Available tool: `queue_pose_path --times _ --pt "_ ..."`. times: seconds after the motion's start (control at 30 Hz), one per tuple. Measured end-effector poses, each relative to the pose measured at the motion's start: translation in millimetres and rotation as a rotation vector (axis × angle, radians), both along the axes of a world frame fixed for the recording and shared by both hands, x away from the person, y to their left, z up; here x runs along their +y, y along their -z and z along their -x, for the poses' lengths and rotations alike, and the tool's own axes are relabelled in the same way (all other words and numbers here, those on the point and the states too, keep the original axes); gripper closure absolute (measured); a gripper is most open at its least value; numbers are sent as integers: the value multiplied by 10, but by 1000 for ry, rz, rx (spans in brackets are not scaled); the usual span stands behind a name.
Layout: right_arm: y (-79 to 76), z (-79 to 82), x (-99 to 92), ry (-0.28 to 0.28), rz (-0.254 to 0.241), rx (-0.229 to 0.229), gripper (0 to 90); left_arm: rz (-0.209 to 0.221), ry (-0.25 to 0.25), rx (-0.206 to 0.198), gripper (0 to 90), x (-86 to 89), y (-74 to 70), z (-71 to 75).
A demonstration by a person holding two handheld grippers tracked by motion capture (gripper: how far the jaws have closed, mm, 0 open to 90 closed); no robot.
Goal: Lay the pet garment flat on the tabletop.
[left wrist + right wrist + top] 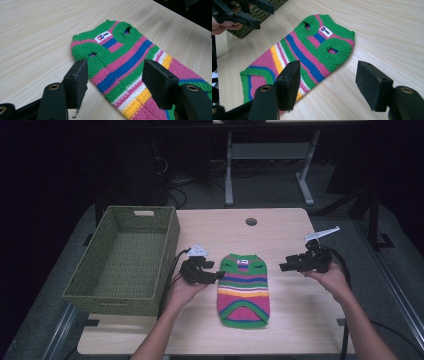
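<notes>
A small knitted sweater with green, pink, blue, white and yellow stripes lies flat on the wooden table, with its neck and white label at the far end. My left gripper hovers at the sweater's left edge near a green armhole, open, with the sweater seen between its jaws but not touched by the pads. My right gripper is held to the right of the sweater, a short way from its edge, also open. In the right gripper view the sweater lies ahead and the left gripper is beyond it.
A green woven basket stands empty on the table's left side, close to my left hand. A round cable hole sits near the far edge. Bare wood lies to the right of the sweater. Desk legs and cables stand beyond the table.
</notes>
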State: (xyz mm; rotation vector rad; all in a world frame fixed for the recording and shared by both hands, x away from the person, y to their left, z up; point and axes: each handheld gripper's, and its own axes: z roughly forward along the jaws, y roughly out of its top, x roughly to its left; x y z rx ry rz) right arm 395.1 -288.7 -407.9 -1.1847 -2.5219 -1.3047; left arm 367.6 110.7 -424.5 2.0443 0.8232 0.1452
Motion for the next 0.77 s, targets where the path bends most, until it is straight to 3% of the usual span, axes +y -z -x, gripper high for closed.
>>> queue_pose_path --times 0.5,0.77 --pt "37 156 -23 -25 2 -1 335 -23 17 8 316 24 41 150" --pt "69 305 -13 -43 16 -11 303 -19 27 9 289 36 81 303"
